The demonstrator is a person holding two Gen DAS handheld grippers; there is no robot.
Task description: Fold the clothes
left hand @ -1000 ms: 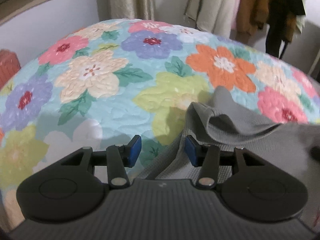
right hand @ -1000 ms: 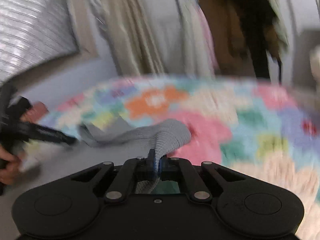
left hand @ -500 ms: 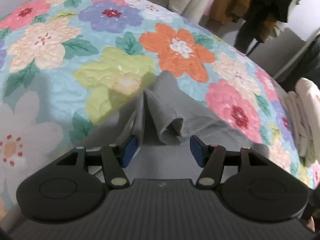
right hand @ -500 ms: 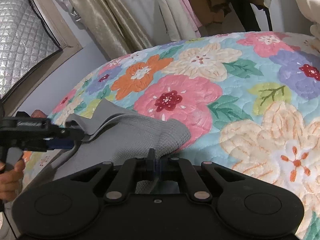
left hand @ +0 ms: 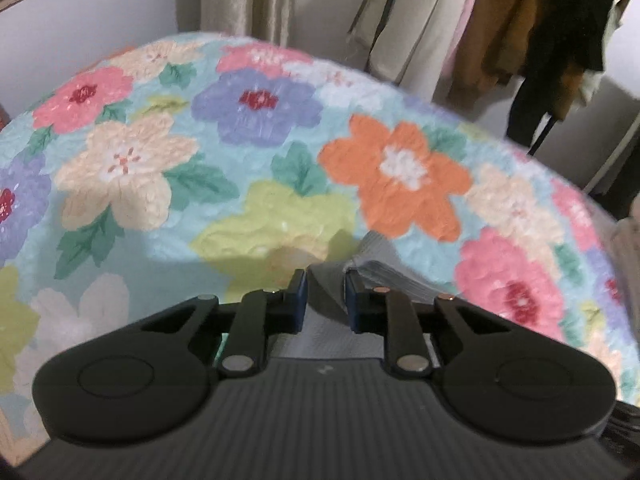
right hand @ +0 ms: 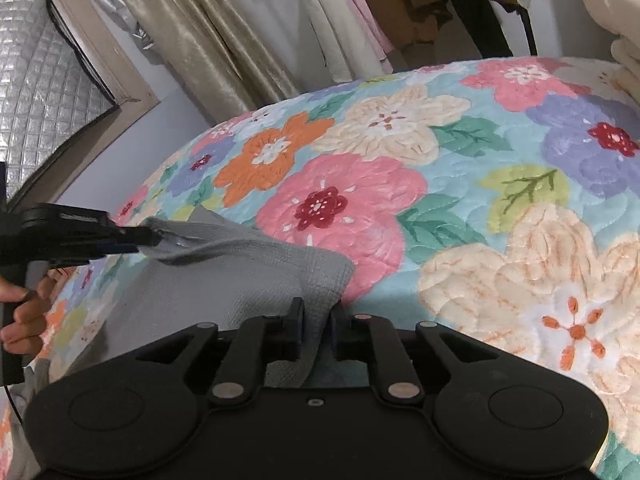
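The left tongs (left hand: 325, 300), just closing, pinch a grey garment (right hand: 224, 280) fold on the flowered bed (right hand: 460, 208), while the right tongs (right hand: 316, 326), just opening and tilted downward, stand slightly apart around its corner.

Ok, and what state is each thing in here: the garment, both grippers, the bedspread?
grey garment: partly folded on the bed, one edge lifted
left gripper: jaws just been closing, pinching the garment's lifted edge
right gripper: jaws just been opening, slack, garment corner between them
bedspread: spread flat under the garment
hanging clothes: hung behind the bed
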